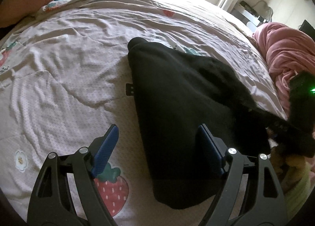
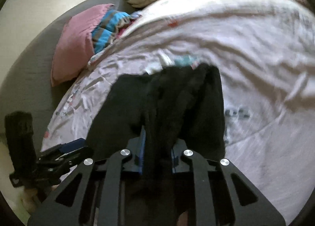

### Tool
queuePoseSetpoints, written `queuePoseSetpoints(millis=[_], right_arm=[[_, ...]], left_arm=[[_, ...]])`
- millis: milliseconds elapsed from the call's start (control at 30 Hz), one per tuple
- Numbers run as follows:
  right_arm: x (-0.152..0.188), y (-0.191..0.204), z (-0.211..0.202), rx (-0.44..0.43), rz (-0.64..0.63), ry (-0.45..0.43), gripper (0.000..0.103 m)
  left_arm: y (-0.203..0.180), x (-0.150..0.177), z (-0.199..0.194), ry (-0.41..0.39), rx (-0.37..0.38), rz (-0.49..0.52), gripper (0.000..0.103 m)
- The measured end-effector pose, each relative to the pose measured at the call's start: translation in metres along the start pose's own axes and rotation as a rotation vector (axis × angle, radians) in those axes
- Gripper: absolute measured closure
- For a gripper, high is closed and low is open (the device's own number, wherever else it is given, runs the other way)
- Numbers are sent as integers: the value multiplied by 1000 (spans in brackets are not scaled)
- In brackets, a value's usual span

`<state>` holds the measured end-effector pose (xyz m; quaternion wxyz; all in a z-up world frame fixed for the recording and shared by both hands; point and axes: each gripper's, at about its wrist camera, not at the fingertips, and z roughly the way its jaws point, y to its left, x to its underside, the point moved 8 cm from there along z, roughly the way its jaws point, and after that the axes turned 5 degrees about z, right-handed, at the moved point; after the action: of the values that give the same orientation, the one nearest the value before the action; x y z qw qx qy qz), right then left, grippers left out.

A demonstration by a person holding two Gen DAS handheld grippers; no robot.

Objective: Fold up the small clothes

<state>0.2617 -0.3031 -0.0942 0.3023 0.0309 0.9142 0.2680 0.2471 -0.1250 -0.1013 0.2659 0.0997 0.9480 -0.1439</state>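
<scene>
A black garment lies on the bed, its right part lifted toward the right gripper. My left gripper is open, with blue pads; its right finger rests over the garment's near edge, its left finger over the sheet. In the right wrist view my right gripper is shut on a bunched fold of the black garment, which hangs forward from the jaws. The left gripper shows at lower left there.
The bed has a pale quilt with strawberry prints. A pink pillow and a striped blue cloth lie at the headboard. A pink blanket is heaped at the bed's right edge.
</scene>
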Motion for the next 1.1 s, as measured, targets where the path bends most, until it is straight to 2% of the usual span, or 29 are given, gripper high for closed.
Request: queuePoseSetpoints(millis=[100,200,367,533,800,933,1000,1100], right_arm=[[-12,4,-17,15,-54,-42,86],[-14,-1,-17,44,-87,-42,86],[5,-24,5,87,-43,22,85],[12,-31,5,107,-9,8,82],[15,-32,-12,173,-6,-44,67],[16,-29,-25,188,-14,-69,64],[17,-28,-32,195,-16,-82,54],[17,-25,-44,213,-28,-111,51]], left_arm=[[-9,2,-3,0,17,24,29],[-16,3,-2,2,13,52,26],[-18,9,2,21,1,64,26],[-19,11,2,27,-3,71,23],[-18,13,0,25,-3,63,22],[-15,15,-3,22,-7,61,21],[-16,15,-4,22,-7,61,21],[-17,16,-6,23,-4,59,21]])
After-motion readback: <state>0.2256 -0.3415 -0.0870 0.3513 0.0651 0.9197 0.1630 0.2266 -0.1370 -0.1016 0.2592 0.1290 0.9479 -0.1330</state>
